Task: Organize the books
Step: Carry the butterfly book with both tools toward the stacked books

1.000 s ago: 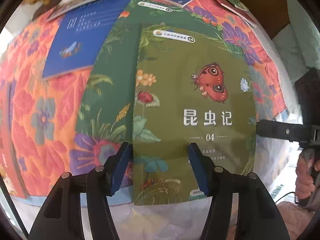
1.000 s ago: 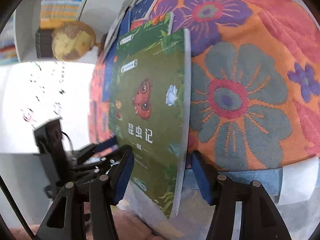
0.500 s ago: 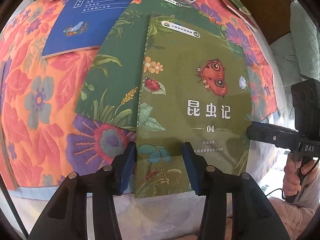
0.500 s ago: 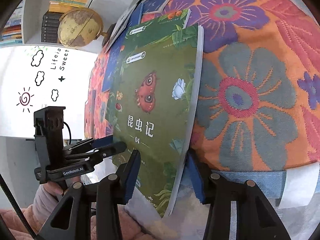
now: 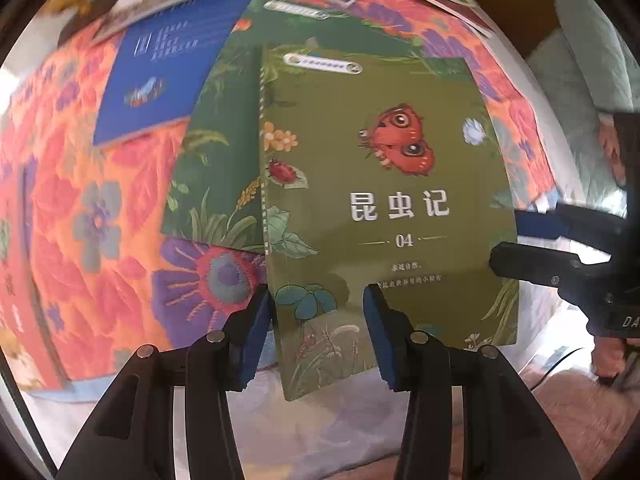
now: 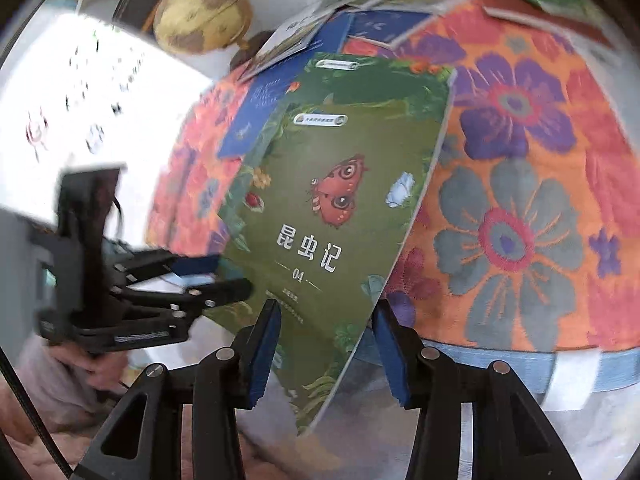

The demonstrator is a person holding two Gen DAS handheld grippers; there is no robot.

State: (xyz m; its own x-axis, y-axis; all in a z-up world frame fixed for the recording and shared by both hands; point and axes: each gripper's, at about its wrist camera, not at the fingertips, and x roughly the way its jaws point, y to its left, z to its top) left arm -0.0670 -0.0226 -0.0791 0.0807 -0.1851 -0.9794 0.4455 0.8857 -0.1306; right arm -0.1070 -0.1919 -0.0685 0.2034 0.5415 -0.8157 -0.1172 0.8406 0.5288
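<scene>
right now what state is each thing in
olive book: closed, overhanging floral cloth edge
dark green book: flat, partly under it
blue book: flat, closed
left gripper: just been closing, book corner between jaws, grip unclear
right gripper: just been closing, book edge between jaws, grip unclear

Black plastic two-finger grippers with blue ribbed pads and round silver screw heads are seen: the left gripper, the right gripper. White lettering is printed on each body; a black cable trails below.
</scene>
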